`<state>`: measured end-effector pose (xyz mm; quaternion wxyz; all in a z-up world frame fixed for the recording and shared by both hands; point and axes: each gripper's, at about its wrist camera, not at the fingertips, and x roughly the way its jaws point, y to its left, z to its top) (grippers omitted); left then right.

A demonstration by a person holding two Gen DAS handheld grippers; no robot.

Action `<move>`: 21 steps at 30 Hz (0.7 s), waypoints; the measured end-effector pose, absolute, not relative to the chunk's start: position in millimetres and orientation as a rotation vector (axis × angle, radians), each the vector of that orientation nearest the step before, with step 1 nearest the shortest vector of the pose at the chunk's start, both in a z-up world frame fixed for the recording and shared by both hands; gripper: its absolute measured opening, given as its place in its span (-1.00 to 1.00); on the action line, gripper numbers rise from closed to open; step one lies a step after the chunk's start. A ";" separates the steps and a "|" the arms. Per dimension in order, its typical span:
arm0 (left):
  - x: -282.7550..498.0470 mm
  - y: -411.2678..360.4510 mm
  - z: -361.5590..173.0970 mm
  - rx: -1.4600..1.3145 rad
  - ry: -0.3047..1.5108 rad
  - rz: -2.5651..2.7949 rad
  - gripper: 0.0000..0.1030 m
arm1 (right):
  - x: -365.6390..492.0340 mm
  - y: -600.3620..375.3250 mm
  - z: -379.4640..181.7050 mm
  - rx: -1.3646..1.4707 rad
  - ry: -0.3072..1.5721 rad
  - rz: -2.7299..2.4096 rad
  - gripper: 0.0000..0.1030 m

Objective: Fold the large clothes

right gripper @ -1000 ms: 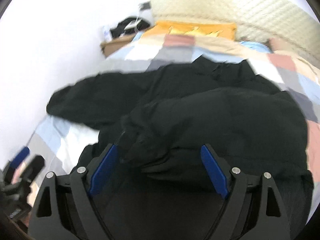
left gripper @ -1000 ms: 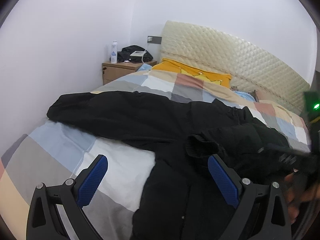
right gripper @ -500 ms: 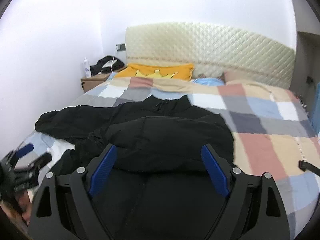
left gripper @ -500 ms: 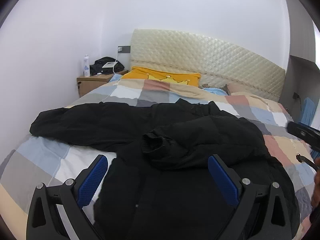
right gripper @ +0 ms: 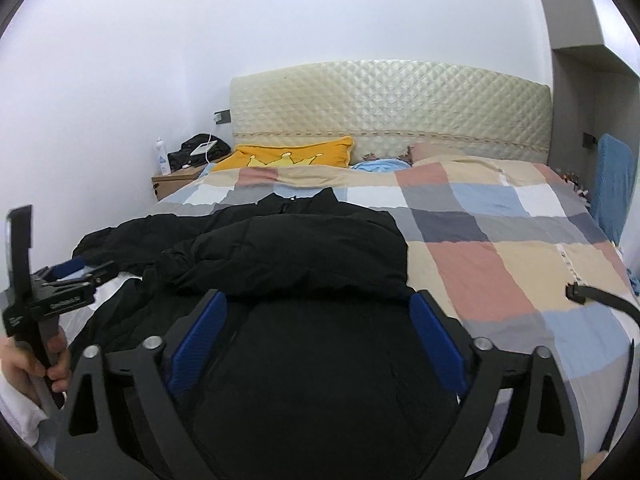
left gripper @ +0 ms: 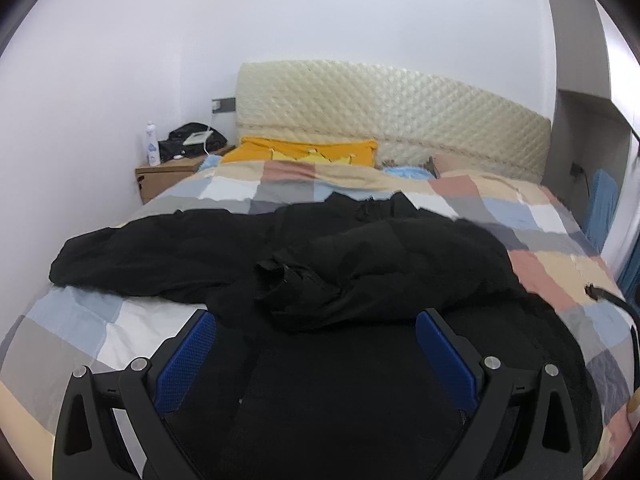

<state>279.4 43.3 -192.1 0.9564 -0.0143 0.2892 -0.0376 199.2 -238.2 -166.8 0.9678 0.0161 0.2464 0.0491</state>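
Note:
A black padded jacket [left gripper: 340, 380] lies spread on the checked quilt [left gripper: 92, 332]. One sleeve [left gripper: 380, 264] is folded across its body, with the cuff [left gripper: 280, 276] near the middle. The other sleeve [left gripper: 132, 252] stretches out to the left. My left gripper [left gripper: 316, 320] hovers open above the jacket's lower body and holds nothing. My right gripper [right gripper: 318, 300] is over the same jacket [right gripper: 320, 380]; its jaws are opening and no cloth is pinched between the pads. In the right wrist view a hand [right gripper: 28, 364] holds the left gripper [right gripper: 76, 270] at the far left.
A quilted headboard [left gripper: 400, 116] and a yellow pillow [left gripper: 304, 152] are at the far end of the bed. A wooden nightstand [left gripper: 164, 174] with a white bottle [left gripper: 151, 146] stands against the left wall. A black strap [right gripper: 600, 300] lies on the quilt at right.
Both grippers have drawn back from the jacket toward the foot of the bed. The sleeve that was at the right gripper's fingers now lies folded across the jacket's body.

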 end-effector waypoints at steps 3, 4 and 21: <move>284.5 40.2 -199.8 -0.045 0.625 -0.098 0.97 | 189.9 -244.9 -168.1 0.044 0.508 0.107 0.87; 285.5 38.6 -201.5 -0.049 0.635 -0.106 0.97 | 186.4 -246.5 -168.4 0.040 0.509 0.099 0.87; 284.6 10.8 -218.2 0.019 0.663 -0.162 0.97 | 119.8 -253.0 -197.2 0.005 0.510 0.039 0.99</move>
